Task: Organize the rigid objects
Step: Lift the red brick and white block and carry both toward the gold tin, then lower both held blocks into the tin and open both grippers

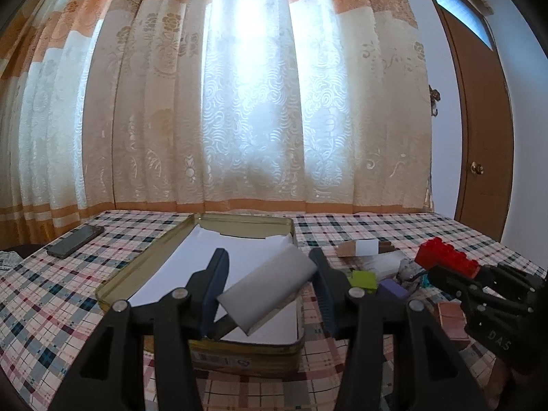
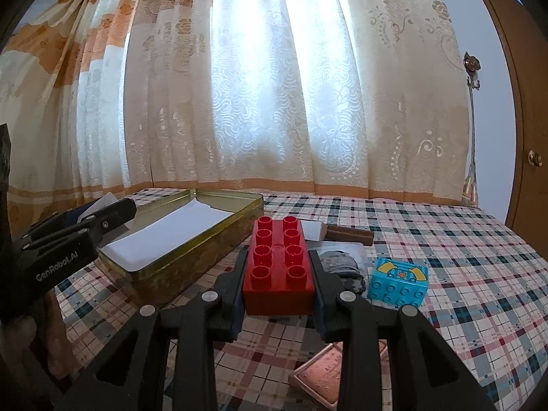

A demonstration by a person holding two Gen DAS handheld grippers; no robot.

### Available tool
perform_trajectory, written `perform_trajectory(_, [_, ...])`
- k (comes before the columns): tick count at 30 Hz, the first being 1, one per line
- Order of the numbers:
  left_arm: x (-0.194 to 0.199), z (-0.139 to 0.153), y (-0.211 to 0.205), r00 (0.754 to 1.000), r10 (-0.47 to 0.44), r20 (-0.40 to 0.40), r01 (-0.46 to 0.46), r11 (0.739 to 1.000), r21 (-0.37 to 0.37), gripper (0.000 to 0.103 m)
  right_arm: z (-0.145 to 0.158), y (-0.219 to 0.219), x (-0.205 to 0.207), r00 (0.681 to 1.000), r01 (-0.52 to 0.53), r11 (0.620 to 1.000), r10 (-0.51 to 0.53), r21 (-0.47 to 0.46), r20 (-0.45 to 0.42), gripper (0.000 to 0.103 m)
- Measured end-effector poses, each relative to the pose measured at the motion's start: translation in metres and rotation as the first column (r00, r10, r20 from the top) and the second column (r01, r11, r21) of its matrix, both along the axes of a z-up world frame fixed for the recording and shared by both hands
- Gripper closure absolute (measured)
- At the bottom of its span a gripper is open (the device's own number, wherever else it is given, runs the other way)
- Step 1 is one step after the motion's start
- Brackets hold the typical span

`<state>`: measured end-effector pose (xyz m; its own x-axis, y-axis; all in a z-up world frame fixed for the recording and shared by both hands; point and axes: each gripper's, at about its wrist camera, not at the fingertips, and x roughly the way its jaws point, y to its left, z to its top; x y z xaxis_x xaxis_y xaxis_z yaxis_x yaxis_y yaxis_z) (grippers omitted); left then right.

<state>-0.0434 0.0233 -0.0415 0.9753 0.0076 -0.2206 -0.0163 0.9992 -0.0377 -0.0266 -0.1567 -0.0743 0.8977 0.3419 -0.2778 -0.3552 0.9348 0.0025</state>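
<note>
My left gripper (image 1: 269,260) is shut on a pale grey block (image 1: 270,291), which sits tilted between the jaws above an open gold tin (image 1: 113,281) lined with white paper. In the right wrist view the same tin (image 2: 178,260) lies at the left, with the left gripper (image 2: 113,212) over its near end. My right gripper (image 2: 279,260) is shut on a red studded brick (image 2: 277,267), studs up, held above the checked tablecloth to the right of the tin. The left wrist view shows that red brick (image 1: 445,257) at the right, in the right gripper (image 1: 455,274).
Loose pieces lie right of the tin: a turquoise brick (image 2: 399,282), a brown bar (image 2: 349,234), a grey crumpled lump (image 2: 342,263), a copper tile (image 2: 325,376), a green piece (image 1: 363,279) and a purple block (image 1: 394,289). A phone (image 1: 75,241) lies far left. Curtains hang behind the table.
</note>
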Motion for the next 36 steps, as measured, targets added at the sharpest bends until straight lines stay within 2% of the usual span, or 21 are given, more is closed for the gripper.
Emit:
perform_trajectory(15, [0.005,-0.002,0.014,0.998,0.044,-0.041,-0.044,0.999,-0.004,0.055,-0.001,0.030,-0.006,0.998,-0.055,0.998,0.056,-0.030,0.023,0.069])
perform_trajectory(23, [0.005,-0.002,0.026,0.997,0.060,-0.044,-0.060,0.998,-0.014,0.055,0.001,0.039,-0.001,0.997,-0.078,0.997,0.079,0.014,-0.012,0.069])
perform_trajectory(36, [0.007,-0.003,0.036,0.996,0.067,-0.062,-0.069,0.997,-0.035,0.055,0.000,0.054,-0.004,0.994,-0.105,0.994,0.105,0.004,-0.011,0.069])
